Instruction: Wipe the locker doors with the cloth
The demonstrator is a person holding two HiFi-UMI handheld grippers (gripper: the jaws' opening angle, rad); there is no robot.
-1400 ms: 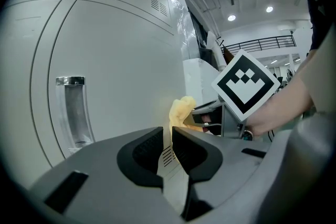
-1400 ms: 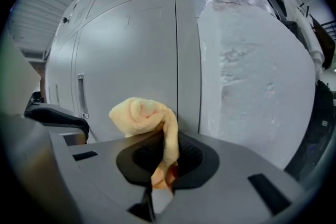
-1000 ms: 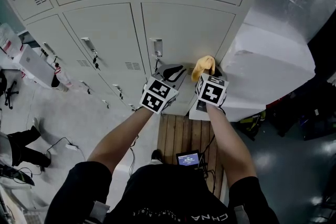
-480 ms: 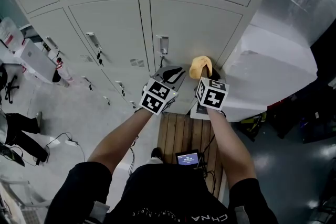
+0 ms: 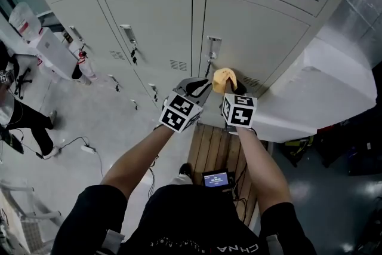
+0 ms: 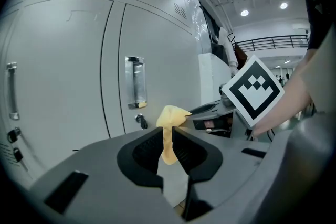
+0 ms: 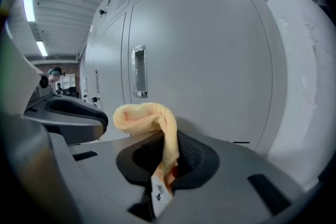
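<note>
1. Head view: person faces grey locker doors [image 5: 256, 39], both arms out; R gripper [image 5: 230, 89] clamped on yellow cloth [image 5: 223, 78], raised near a lower door, just beside its handle [image 5: 212, 45]; can't tell if cloth touches the metal
2. Right gripper view: R gripper's jaws closed tight on cloth, white tag [image 7: 156, 191] hanging below the pads; bunched end curls over to the left, door ahead
3. Left gripper view: L gripper [image 6: 169, 139] has jaws a narrow slit apart, nothing pinched; cloth shows thru the gap, beyond
4. Head view: L gripper sits just beside R gripper, tips near cloth; wooden slats [image 5: 218, 149] on floor below
</note>
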